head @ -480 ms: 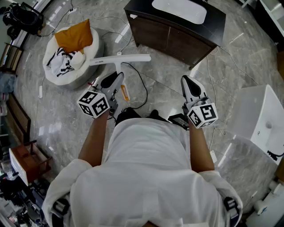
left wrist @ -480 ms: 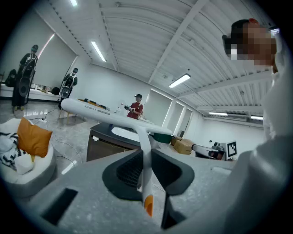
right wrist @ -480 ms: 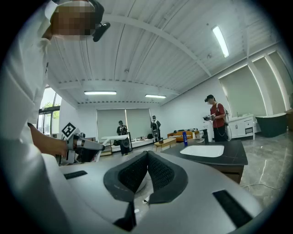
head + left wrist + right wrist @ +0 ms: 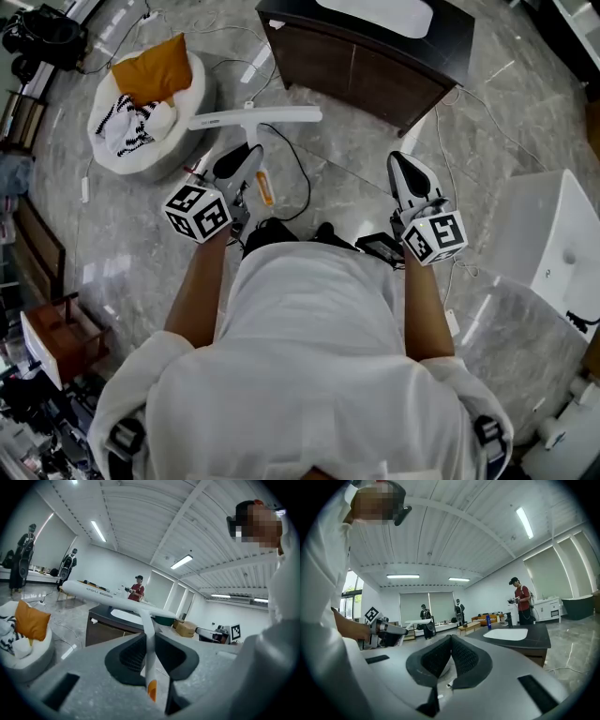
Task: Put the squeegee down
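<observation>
Over marble floor (image 4: 349, 176), left tool (image 4: 149, 643) grips squeegee (image 4: 255, 116) by handle, blade ahead.

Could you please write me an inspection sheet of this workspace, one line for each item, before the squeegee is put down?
Surface: grey marble floor, shiny.
Job's things: white squeegee, off the floor, held by its handle.
Clutter: round white cushion holding an orange pillow and a striped cloth.
Grippers: left claw shut on the squeegee handle; right claw shut, empty.
Cables: black cable looping on the floor ahead of the person.
Surroundings: dark cabinet with a white basin; white washstand at the right; a person in a red top far off.
</observation>
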Tool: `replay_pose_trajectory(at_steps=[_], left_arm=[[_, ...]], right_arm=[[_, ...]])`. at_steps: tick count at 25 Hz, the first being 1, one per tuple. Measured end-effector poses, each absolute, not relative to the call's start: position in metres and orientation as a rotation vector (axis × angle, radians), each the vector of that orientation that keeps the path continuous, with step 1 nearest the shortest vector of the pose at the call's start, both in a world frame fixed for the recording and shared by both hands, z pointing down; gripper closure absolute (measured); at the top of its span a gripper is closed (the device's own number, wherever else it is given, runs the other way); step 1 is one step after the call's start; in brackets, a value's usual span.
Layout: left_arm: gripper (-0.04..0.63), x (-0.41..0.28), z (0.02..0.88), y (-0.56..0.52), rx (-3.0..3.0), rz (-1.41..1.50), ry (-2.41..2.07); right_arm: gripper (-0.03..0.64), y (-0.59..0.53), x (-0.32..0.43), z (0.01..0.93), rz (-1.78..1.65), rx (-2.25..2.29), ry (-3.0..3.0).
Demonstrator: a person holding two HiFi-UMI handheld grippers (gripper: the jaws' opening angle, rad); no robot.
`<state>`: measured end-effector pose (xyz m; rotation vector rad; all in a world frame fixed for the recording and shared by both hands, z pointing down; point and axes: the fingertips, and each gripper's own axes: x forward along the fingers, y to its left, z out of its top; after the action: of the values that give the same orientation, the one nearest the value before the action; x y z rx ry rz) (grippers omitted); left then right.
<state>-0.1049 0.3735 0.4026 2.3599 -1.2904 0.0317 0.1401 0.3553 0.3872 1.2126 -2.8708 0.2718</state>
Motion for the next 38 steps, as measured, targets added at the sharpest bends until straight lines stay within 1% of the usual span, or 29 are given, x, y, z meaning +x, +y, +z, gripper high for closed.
replay_pose_trajectory(at_steps=[24,31,38], left_arm=[[0.523,-0.099,0.411,0.371,2.319,0.046,-1.294],[0.523,-0.100,0.417,0.345,2.319,0.037,-1.265],[0.523,-0.097,0.420,0.288,2.331,0.023,-1.229]], right_arm=[[0.602,0.348,0.145,0.398,0.335,1.192,-2.881],[0.601,0.325,0.144,0.394,0.318,1.201,-2.865],[0.601,0.279,0.140,0.399,0.343,1.202,-2.842]])
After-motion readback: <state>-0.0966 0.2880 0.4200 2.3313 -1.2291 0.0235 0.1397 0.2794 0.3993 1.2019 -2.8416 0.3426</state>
